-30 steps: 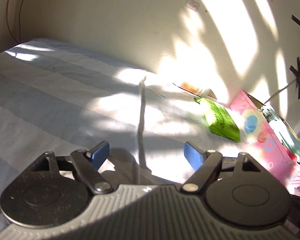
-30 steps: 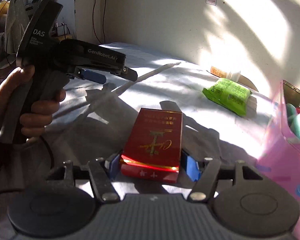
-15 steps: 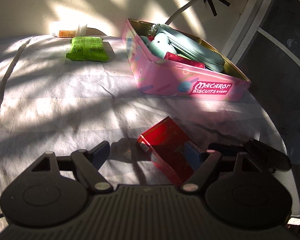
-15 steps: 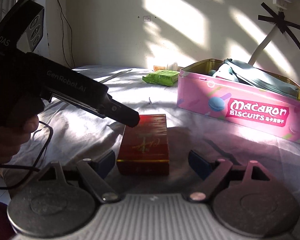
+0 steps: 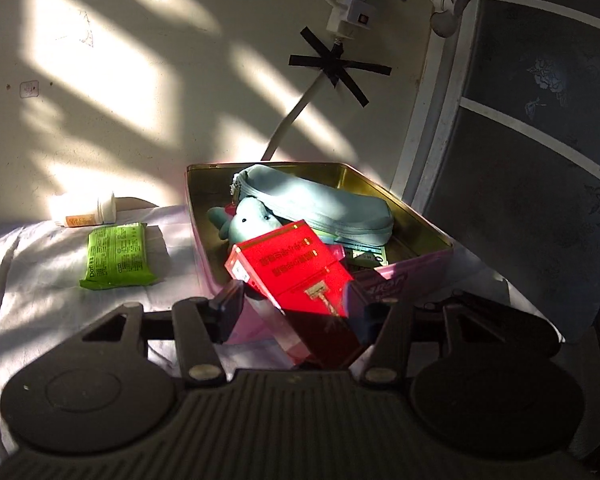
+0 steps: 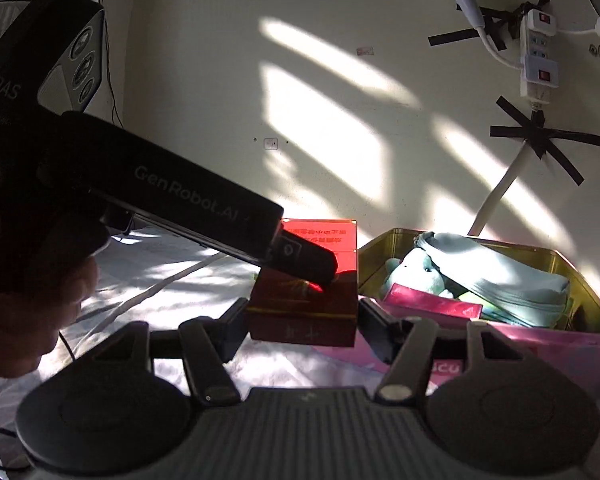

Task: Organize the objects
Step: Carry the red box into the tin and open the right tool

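A red box with gold print (image 5: pixel 300 272) is held between both grippers, raised at the near rim of the pink biscuit tin (image 5: pixel 404 276). My left gripper (image 5: pixel 294 312) is shut on it, box tilted. In the right wrist view my right gripper (image 6: pixel 302 324) is shut on the same red box (image 6: pixel 304 308), with the left gripper's body (image 6: pixel 188 204) crossing above it. The tin (image 6: pixel 548 344) holds a pale blue pouch (image 5: pixel 324 204), a teal plush toy (image 5: pixel 248 220) and a pink item (image 6: pixel 432 304).
A green packet (image 5: pixel 118 256) and a white bottle on its side (image 5: pixel 84 212) lie on the white sheet left of the tin. A taped power strip (image 5: pixel 352 4) and cable hang on the wall. A dark headboard (image 5: pixel 540 128) stands at right.
My right gripper opened and closed again on the red box. My left gripper swung over and closed on it. The box rose from the sheet to the tin's rim.
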`<move>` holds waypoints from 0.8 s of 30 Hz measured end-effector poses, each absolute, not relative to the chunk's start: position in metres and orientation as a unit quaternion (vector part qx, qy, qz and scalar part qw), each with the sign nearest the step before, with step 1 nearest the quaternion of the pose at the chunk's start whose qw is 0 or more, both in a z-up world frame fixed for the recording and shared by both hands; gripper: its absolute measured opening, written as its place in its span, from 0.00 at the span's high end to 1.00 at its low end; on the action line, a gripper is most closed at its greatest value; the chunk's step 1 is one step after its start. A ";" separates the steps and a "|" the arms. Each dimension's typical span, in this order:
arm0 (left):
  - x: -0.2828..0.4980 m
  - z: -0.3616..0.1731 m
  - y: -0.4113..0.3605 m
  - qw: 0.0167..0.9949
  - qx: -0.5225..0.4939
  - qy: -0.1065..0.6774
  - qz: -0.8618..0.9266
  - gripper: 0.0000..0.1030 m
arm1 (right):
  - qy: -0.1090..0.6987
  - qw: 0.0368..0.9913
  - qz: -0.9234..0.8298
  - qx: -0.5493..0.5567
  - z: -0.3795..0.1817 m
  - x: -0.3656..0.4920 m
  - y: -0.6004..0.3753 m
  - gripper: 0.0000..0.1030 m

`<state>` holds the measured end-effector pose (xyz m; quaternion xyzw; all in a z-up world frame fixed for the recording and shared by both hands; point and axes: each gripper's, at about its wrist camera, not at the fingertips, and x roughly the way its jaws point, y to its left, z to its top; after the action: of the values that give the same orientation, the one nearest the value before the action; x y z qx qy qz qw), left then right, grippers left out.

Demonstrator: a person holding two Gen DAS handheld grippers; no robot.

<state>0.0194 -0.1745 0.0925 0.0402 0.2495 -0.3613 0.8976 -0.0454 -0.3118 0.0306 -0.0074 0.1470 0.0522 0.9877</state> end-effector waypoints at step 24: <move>0.109 0.083 -0.222 0.929 0.040 0.240 -0.277 0.42 | 0.119 0.991 -0.017 0.050 0.031 0.040 -0.379 0.21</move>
<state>0.1090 -0.2225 0.0829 0.0400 0.2401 -0.2772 0.9295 0.0404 -0.3792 0.0305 0.0503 0.1194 -0.0170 0.9914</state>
